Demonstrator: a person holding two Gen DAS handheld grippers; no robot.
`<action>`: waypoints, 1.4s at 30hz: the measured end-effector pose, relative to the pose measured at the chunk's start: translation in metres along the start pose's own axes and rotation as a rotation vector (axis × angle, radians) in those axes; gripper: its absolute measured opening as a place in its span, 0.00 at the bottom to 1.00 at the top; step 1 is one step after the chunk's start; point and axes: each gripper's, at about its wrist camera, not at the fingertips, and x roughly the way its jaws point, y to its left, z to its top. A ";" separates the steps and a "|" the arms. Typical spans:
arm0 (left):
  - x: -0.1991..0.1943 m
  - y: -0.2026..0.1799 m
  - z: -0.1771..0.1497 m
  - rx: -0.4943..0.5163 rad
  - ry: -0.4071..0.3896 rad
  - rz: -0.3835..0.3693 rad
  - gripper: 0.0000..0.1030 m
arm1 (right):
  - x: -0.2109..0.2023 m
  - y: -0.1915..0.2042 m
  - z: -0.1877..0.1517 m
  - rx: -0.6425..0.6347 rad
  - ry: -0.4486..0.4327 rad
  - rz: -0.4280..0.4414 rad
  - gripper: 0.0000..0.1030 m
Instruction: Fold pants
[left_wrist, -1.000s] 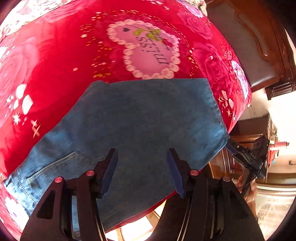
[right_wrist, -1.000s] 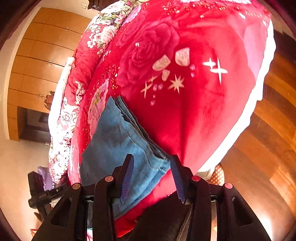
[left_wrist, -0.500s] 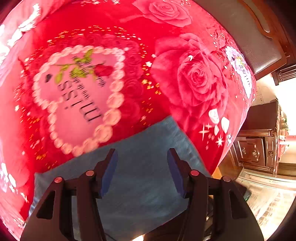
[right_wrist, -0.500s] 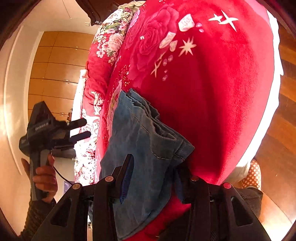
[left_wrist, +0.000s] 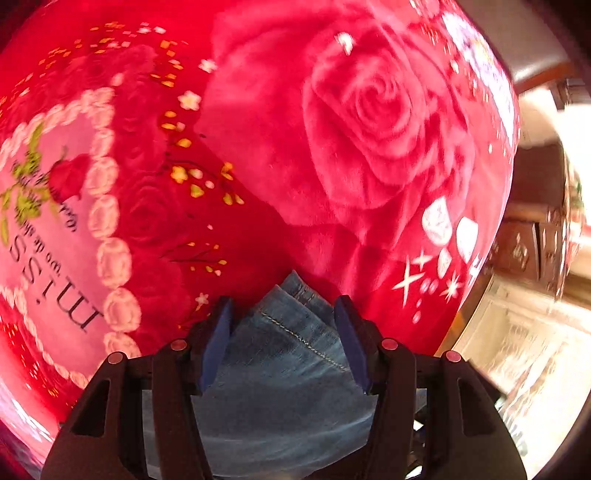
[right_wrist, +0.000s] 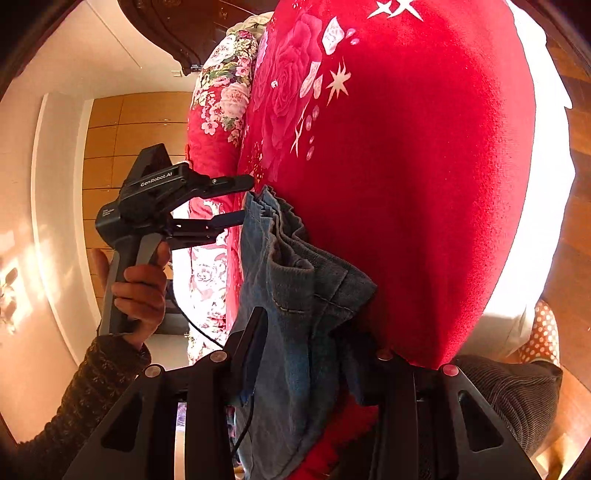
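Note:
The blue denim pants (left_wrist: 284, 365) lie folded in layers on a red rose-print blanket (left_wrist: 351, 129). In the left wrist view a hem corner of the pants sits between the fingers of my left gripper (left_wrist: 282, 343), whose jaws stand wide apart. In the right wrist view the pants (right_wrist: 291, 295) bunch up between the fingers of my right gripper (right_wrist: 314, 354), jaws apart, the right finger hidden by cloth. My left gripper (right_wrist: 236, 199) also shows there, open, its tips at the far edge of the pants.
The blanket (right_wrist: 424, 166) covers a bed and drops off at its edge to a wooden floor (right_wrist: 569, 240). A flowered pillow (right_wrist: 221, 92) lies at the head. Dark wooden furniture (left_wrist: 532, 240) stands beside the bed. My leg in dark corduroy (right_wrist: 509, 398) is below.
My left gripper has swung from over the flat pants to one hem corner, now between its fingers. My right gripper has moved onto the waist end, and the denim has bunched up between its fingers.

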 end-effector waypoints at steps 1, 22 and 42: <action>0.004 -0.005 -0.001 0.036 0.013 0.016 0.55 | 0.000 0.000 0.000 0.001 0.000 0.002 0.37; -0.057 -0.050 -0.105 0.261 -0.329 0.110 0.17 | -0.005 0.067 -0.003 -0.222 0.020 -0.052 0.08; -0.056 0.128 -0.256 -0.326 -0.356 -0.053 0.19 | 0.115 0.167 -0.157 -0.782 0.624 -0.220 0.13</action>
